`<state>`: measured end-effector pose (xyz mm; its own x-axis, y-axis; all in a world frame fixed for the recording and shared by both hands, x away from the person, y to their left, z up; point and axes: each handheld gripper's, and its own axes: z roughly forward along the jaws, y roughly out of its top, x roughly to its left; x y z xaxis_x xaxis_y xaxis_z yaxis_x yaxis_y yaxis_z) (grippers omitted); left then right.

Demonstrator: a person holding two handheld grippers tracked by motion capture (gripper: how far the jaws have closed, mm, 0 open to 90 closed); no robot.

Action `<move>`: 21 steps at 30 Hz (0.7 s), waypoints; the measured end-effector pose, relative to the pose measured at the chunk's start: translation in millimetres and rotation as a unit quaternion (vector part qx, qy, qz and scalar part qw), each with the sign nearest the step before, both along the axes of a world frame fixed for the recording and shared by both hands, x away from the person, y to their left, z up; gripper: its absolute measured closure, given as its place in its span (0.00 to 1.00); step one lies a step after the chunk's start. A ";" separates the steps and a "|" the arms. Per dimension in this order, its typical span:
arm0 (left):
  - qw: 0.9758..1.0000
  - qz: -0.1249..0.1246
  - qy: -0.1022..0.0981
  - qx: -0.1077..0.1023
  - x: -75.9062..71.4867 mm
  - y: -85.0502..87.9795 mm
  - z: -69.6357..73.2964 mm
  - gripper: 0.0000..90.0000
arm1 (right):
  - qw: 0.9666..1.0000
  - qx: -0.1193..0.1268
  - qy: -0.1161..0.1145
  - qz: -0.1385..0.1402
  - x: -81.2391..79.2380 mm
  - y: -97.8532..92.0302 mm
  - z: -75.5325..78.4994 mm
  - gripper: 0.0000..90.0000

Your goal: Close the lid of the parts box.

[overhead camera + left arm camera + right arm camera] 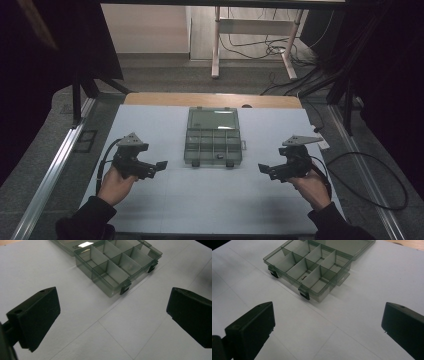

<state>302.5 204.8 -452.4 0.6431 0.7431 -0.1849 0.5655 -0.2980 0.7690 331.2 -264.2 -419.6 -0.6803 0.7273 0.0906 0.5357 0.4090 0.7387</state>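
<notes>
Clear compartment box [213, 137] at centre of high view, on white counter [210, 195], lid open and lying flat toward top of frame. Two black latches on near edge. Left tongs [161, 165] at lower left of box, jaws spread wide, holding nothing. Right tongs [263, 169] at lower right, jaws likewise wide apart, empty. Both apart from box, pointing inward. Small dark item in one compartment [303, 278], too small to identify.

Dim room, grey floor [165, 75], tangled cables [260, 47]
</notes>
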 end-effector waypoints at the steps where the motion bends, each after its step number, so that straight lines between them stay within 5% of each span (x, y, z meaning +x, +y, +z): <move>1: 1.000 -0.001 0.000 0.000 1.3 -0.5 -0.2 0.00 | 1.000 0.001 0.002 0.001 0.9 1.1 -0.2 0.00; 21: 1.000 -0.004 -0.001 0.010 26.1 -24.4 1.9 0.00 | 1.000 0.007 0.009 0.012 23.6 10.3 -5.8 0.00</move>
<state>328.6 180.4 -450.5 0.6499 0.7414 -0.1675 0.5606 -0.3188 0.7642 354.7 -253.9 -425.5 -0.6954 0.7098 0.1119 0.5388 0.4120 0.7348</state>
